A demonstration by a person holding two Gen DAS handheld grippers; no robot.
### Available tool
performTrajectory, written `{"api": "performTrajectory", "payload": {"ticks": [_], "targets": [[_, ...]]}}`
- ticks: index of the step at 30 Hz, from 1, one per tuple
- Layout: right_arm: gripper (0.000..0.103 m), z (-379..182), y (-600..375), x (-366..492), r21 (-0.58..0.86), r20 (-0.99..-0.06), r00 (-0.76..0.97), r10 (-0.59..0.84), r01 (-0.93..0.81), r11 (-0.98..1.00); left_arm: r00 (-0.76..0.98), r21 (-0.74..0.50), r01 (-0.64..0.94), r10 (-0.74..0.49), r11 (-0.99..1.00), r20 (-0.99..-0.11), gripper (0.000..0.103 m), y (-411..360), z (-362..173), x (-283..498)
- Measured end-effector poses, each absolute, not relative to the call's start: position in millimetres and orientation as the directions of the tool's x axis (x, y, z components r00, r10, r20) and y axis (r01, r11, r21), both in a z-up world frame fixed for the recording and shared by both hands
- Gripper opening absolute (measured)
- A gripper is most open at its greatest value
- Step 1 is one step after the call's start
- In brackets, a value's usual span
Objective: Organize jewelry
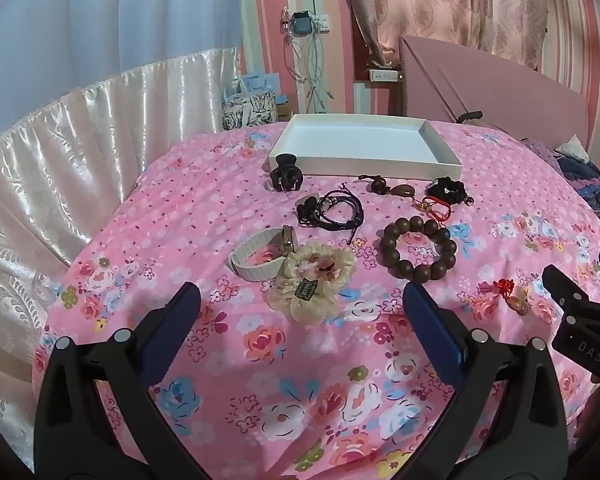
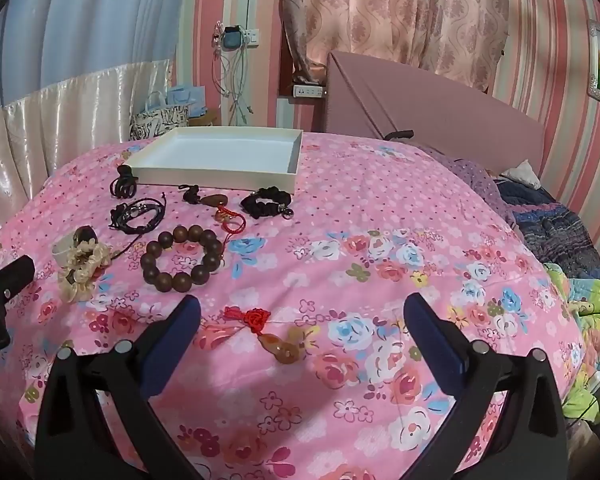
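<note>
Jewelry lies scattered on a pink floral bedspread in front of a shallow white tray [image 1: 440,168] [image 2: 296,168]. My left gripper [image 1: 300,300] stands open just short of a cream flower scrunchie [image 1: 312,280] that leans on a white band [image 1: 252,268]. Further off lie a brown bead bracelet [image 1: 418,254] [image 2: 182,258], dark cord bracelets [image 1: 332,210], a black hair claw [image 1: 286,176] and a black scrunchie [image 1: 448,188]. My right gripper [image 2: 300,312] is open over a red-knotted amber gourd charm [image 2: 276,340], nothing between its pads.
A pink headboard [image 2: 440,120] and rumpled blankets [image 2: 560,232] lie to the right. A satin drape [image 1: 80,152] hangs beyond the bed's left edge. Bags [image 1: 248,108] and hanging cables stand behind the tray. The bedspread's near part bears only the charm.
</note>
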State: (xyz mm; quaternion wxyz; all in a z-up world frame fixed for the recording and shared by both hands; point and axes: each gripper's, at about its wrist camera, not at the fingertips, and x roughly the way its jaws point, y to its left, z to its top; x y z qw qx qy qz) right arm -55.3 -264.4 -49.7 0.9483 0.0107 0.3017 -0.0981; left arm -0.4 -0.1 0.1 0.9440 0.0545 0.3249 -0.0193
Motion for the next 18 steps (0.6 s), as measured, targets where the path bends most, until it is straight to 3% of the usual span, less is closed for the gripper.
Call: {"api": "performTrajectory", "payload": {"ticks": [18], "targets": [[0.101, -48.1, -267.1, -57.2, -0.037, -0.58, 0.794, -0.181, 0.197, 0.98, 0.785, 0.094, 0.071, 0.003, 0.993, -0.62, 0.1, 3.1, -2.0, 1.5]]}}
